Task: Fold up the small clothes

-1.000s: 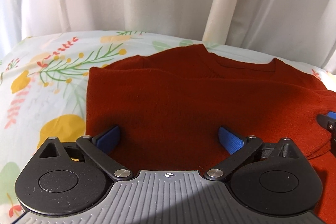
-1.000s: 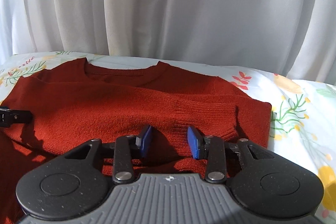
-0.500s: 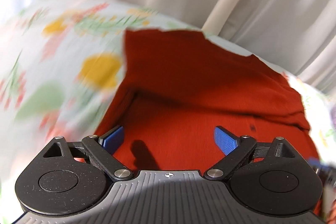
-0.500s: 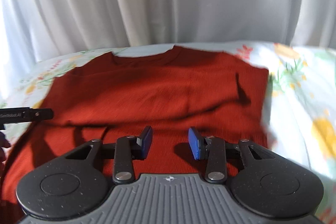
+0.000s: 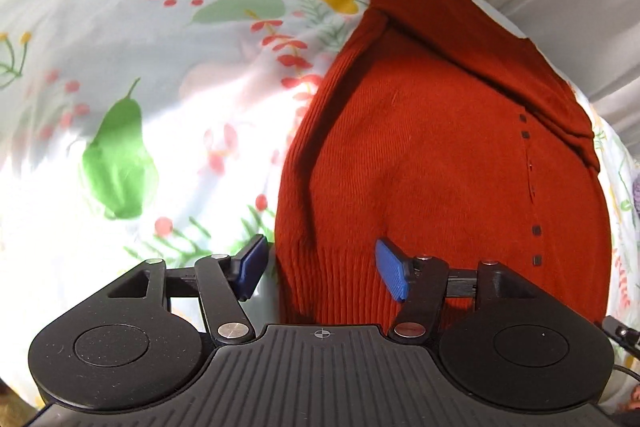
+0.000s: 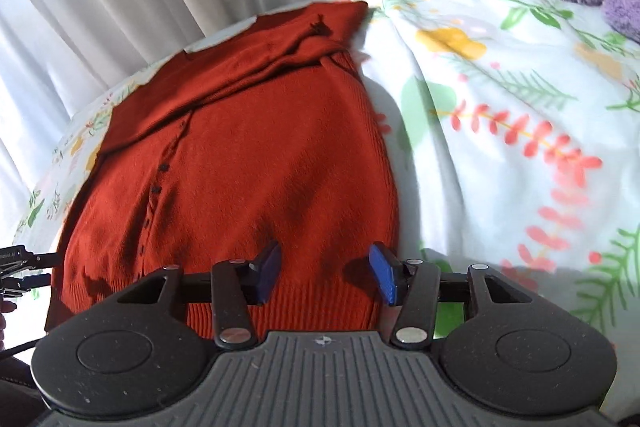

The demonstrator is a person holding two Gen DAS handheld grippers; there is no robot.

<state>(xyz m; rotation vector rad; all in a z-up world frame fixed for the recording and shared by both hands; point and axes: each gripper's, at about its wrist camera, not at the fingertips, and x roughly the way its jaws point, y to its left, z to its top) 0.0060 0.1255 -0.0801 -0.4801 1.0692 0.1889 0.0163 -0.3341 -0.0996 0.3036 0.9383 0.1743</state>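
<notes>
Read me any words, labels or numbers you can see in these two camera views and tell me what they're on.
White lettering on the left gripper at the right wrist view's left edge: too small and cut off to read.
No label or print shows on the red sweater.
The floral sheet carries pictures only, no words.

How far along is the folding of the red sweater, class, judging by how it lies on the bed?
Done: the red sweater lies as a narrow strip on the floral sheet, sides and sleeves folded in near the collar. In hand: the left gripper and right gripper are both open at the ribbed hem, holding nothing. Left: probably gripping the hem and folding it up toward the collar.
</notes>
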